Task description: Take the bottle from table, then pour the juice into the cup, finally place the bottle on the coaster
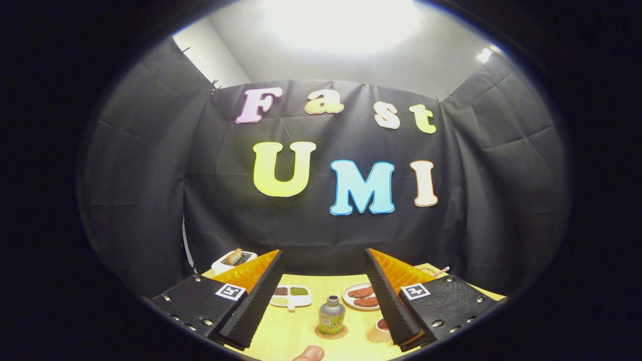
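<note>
1. bottle [331, 315] standing upright on the coaster [331, 333], between the two fingers and a little ahead of them; looks like the last step of the task is done, judged from where it stands.
2. gripper [321, 293] held wide apart, clamped on nothing, both fingers clear of the bottle; probably spread so as not to knock it over.
3. nearest of all, a fingertip [309, 353] of a person poking in at the table's near edge, just this side of the coaster; purpose not clear.
4. cup [379, 331] just beside the right finger and partly hidden by it, near the coaster on its right; reddish fill showing at the rim, which fits juice poured in, though too little is seen to be sure.
5. table [288, 336] pale wood, bearing everything.
6. farther on, a divided dish [291, 297] of beans or grains on the left and a plate [362, 297] with reddish slices on the right, both well behind the bottle, out of the pouring path.
7. farthest, a white tray [233, 260] with a slice of something on it, beyond the left finger near the cloth wall.
</note>
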Demonstrator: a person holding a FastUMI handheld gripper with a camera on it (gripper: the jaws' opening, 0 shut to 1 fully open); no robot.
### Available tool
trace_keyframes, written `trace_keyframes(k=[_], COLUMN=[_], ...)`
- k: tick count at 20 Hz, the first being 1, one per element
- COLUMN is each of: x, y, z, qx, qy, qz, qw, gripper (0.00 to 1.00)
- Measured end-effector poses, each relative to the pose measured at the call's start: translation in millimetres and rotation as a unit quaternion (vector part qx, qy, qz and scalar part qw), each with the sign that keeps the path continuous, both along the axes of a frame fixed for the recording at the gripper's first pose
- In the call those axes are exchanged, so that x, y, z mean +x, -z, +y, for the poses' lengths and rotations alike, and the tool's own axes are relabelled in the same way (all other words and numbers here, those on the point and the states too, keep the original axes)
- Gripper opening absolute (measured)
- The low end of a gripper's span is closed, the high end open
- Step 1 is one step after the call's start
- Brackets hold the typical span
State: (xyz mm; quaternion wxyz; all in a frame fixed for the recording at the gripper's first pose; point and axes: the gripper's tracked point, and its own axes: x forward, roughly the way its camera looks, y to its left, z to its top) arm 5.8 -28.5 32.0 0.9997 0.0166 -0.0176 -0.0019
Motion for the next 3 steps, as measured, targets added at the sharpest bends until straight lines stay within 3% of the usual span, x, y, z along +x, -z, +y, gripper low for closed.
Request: trace_keyframes(k=[3], x=[2.4], y=[-8.1], z=[-7.1], qx=[-0.004], qy=[0.004], qz=[0.002], qw=[1.000], gripper=[0.97])
